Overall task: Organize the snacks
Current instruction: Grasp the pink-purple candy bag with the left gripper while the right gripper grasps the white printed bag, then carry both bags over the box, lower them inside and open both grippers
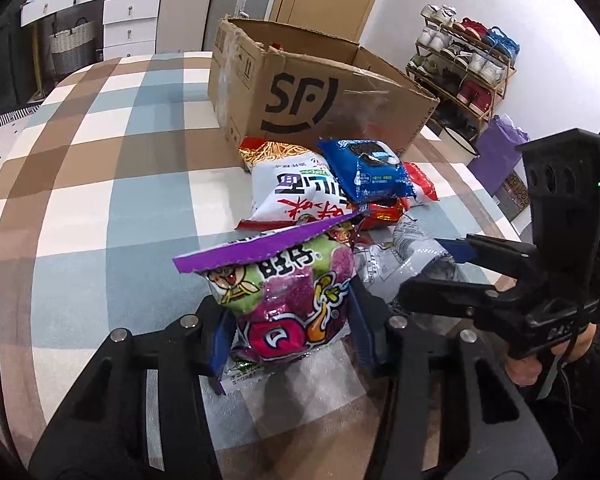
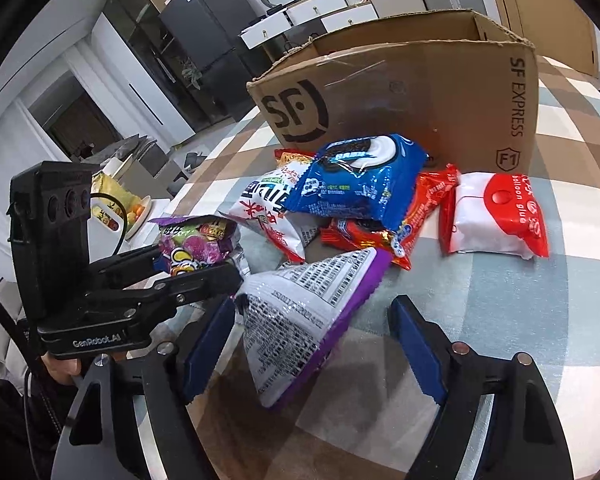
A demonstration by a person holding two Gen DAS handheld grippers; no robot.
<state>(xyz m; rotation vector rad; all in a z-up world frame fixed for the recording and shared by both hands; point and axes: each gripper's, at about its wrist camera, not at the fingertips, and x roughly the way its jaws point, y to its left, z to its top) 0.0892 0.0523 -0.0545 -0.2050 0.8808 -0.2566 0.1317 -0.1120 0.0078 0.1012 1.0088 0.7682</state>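
Snacks mostly unsorted: I counted several packets (image 2: 360, 184) heaped before box (image 2: 420, 92). Left gripper (image 1: 288, 320) pinched purple bag (image 1: 288, 288); right gripper (image 2: 312, 344) stood spread around printed bag (image 2: 300, 312).

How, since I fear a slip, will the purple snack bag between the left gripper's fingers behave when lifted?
Probably floppy: the purple bag bulges and creases between the pads of the left gripper. Likely light, since it looks puffed. Its glossy film glints, so it may slip unless squeezed firmly.
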